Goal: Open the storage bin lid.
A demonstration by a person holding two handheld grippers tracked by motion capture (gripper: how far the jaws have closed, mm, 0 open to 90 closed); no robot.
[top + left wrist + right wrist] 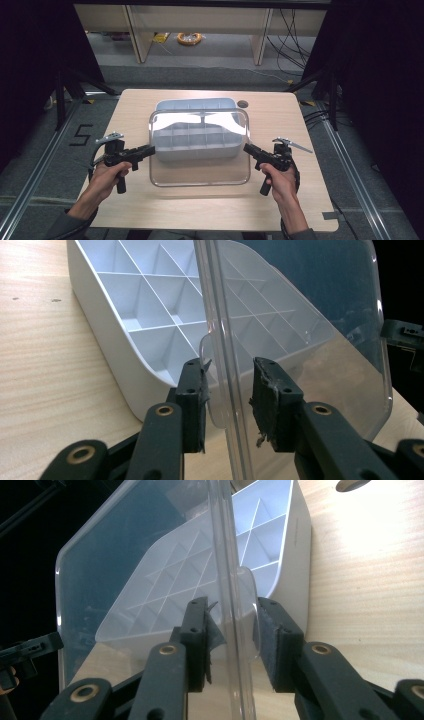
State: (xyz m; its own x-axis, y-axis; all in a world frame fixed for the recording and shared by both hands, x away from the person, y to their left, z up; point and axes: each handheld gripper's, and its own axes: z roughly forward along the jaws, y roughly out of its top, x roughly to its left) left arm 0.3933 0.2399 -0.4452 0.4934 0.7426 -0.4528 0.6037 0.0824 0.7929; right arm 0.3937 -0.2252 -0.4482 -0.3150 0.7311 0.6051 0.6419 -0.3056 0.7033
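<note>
1. Your left gripper (151, 149) is clamped on the left end of the clear lid (200, 172), and your right gripper (246, 147) is clamped on its right end. Each pair of jaws stands narrow around the rim tab.
2. The lid hangs tilted over the white divided box (195, 104). The box sits mid-table, nearer the far edge, and the lid's lower edge reaches toward the near edge of the table (310, 200).
3. Slip risk: each grip catches only a thin, smooth tab. If one hand pulls outward or twists, that end could pop free and the lid would swing down onto the box.
4. Skew risk: if one hand drops faster than the other, the lid will probably land crooked, ride on a wall and fail to seat.
5. Shove risk: if the rim catches a wall, a push could slide the box toward the far edge, since nothing holds it.
6. Flex risk: squeezing your hands toward each other may bow the thin plastic.
7. Count: one lid, one box, two grippers, one table and one round hole (243, 104) near the table's far right corner. I can't count the box's compartments fully through the glare.
</note>
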